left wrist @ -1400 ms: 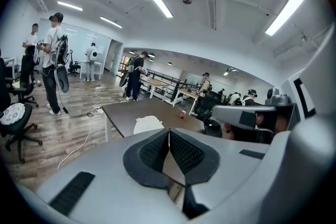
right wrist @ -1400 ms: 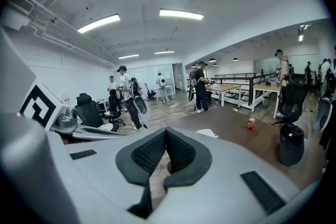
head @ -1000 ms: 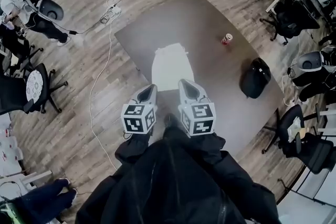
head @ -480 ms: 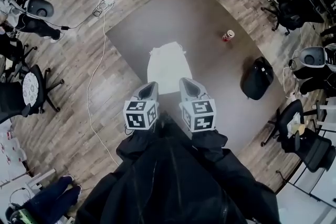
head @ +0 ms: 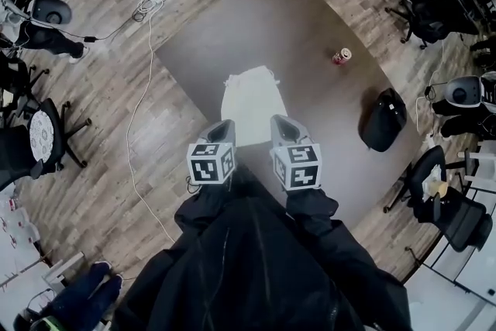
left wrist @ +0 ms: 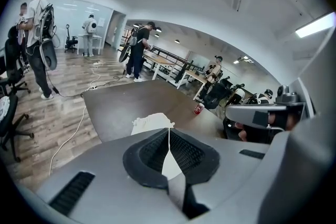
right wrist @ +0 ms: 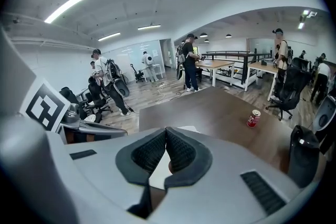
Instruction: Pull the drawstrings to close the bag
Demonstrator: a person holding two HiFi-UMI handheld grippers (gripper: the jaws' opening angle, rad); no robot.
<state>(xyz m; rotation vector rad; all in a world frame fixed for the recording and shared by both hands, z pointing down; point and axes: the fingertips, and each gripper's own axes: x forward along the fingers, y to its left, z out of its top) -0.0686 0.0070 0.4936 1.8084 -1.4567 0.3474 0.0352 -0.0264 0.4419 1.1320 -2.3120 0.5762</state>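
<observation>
**Bag dead ahead, mouth at the far end**

The white bag [head: 250, 101] lies flat on the table [head: 271, 19], its long axis running straight away from the person. The gathered, ruffled mouth is at the far end and the plain bottom edge is nearest. The left gripper [head: 223, 126] and right gripper [head: 280, 122] sit side by side at that near end, 1 on each flank of the bag. Neither is clearly closer to it.

Both pairs of jaws are pressed together with nothing between them. Each gripper view shows the pads meeting and only a sliver of white bag beyond.

The drawstrings are too small to make out. If they sit at the mouth, both grippers likely have to travel the bag's full length and open before any pull can start. A can [head: 341, 56] stands well apart to the right.
</observation>
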